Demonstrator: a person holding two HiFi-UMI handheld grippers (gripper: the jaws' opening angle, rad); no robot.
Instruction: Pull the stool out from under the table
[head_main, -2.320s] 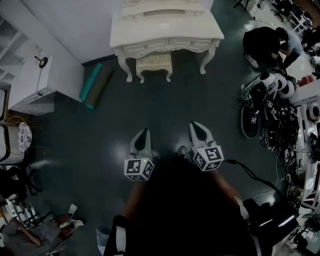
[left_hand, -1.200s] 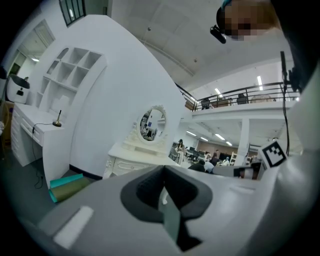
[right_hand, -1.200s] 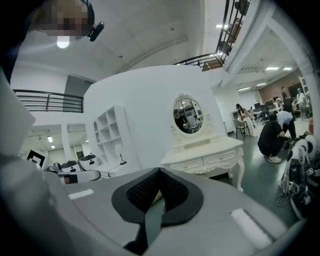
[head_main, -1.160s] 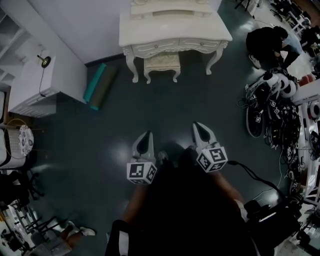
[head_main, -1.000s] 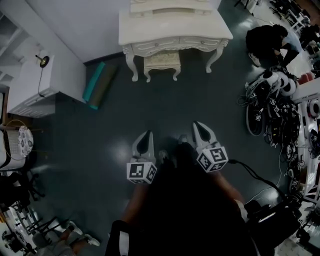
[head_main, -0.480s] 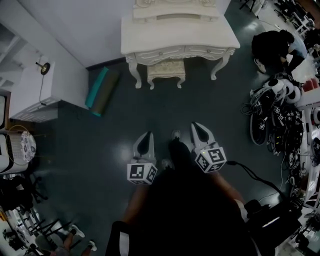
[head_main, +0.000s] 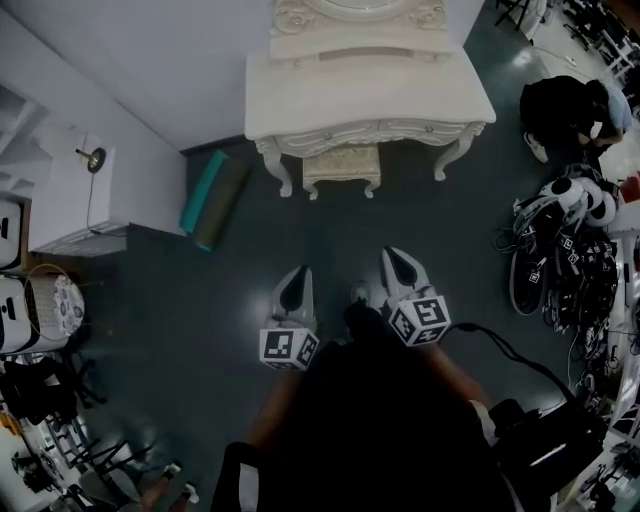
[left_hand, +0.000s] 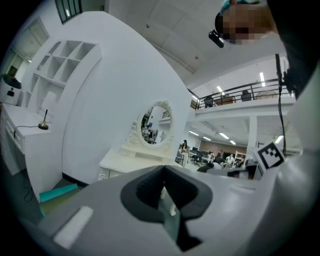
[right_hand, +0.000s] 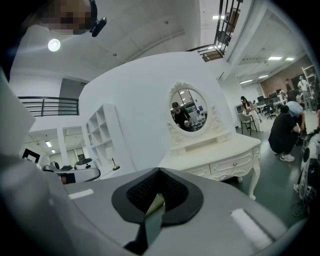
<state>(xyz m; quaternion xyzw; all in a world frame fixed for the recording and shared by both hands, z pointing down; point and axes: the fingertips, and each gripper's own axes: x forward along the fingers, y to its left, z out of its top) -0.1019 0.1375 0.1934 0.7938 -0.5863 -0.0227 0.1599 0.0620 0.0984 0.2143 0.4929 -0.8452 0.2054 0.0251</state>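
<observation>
In the head view a cream dressing table (head_main: 370, 92) stands against the far wall. The small cream stool (head_main: 342, 165) is tucked under its front edge between the legs. Both grippers hang over bare dark floor, well short of the stool. My left gripper (head_main: 297, 274) and my right gripper (head_main: 397, 256) point toward the table, each with its jaws together and nothing between them. The left gripper view has the shut left gripper (left_hand: 163, 169) in front of the table (left_hand: 131, 159). In the right gripper view the table (right_hand: 222, 156) and its oval mirror (right_hand: 189, 111) sit beyond the shut right gripper (right_hand: 159, 172).
A teal rolled mat (head_main: 204, 190) and a darker one lie by the wall, left of the table. A white cabinet (head_main: 90, 200) stands at the left. Cables and devices (head_main: 560, 265) are heaped at the right, where a person (head_main: 565, 105) crouches.
Both grippers have travelled forward across the floor with the person. The table and stool now sit lower and nearer in the head view. Both pairs of jaws stay together.
</observation>
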